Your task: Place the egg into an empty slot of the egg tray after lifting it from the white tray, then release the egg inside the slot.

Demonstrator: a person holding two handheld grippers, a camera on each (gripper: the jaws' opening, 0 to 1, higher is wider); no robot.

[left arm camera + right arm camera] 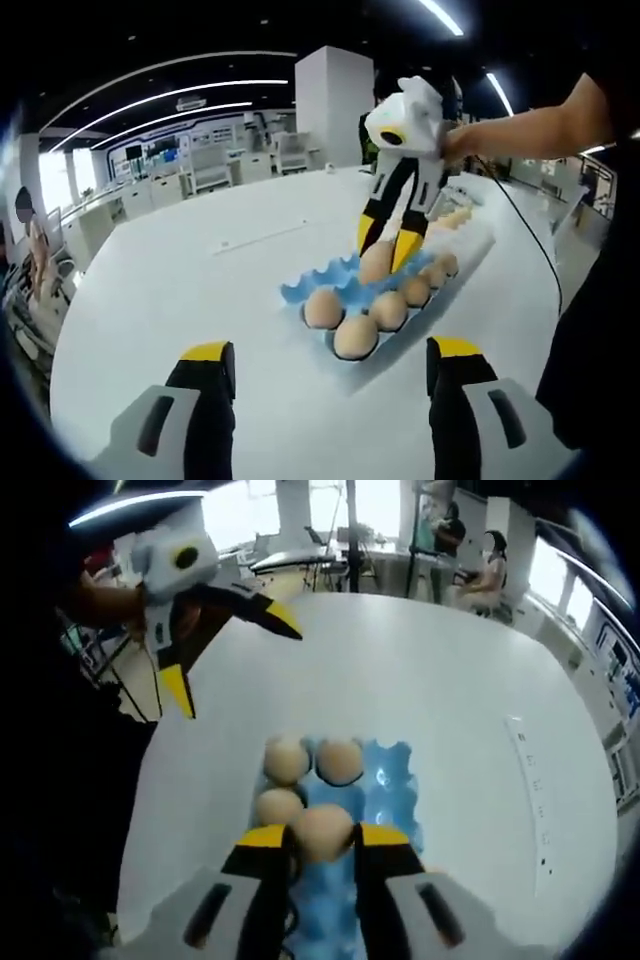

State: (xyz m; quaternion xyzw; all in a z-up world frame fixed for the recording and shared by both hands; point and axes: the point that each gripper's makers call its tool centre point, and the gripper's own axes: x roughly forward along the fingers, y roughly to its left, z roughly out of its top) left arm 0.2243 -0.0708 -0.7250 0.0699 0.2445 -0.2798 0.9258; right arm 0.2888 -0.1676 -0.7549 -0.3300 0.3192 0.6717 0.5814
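Observation:
A blue egg tray (305,288) lies on the white table and holds several brown eggs (356,335). My right gripper (386,250) comes in from the upper right, shut on a brown egg (375,264) that hangs just above the tray's far slots. In the right gripper view the held egg (322,825) sits between the yellow tips of my right gripper (323,838), over the blue tray (392,780). Three eggs (285,758) rest in slots beyond it. My left gripper (330,350) is open and empty, short of the tray, and shows raised at the upper left (235,665).
A white tray (478,238) with pale eggs lies just past the blue tray. A person's forearm (520,130) holds the right gripper. The white table (200,270) stretches wide to the left. Desks, chairs and seated people (485,570) stand beyond the table.

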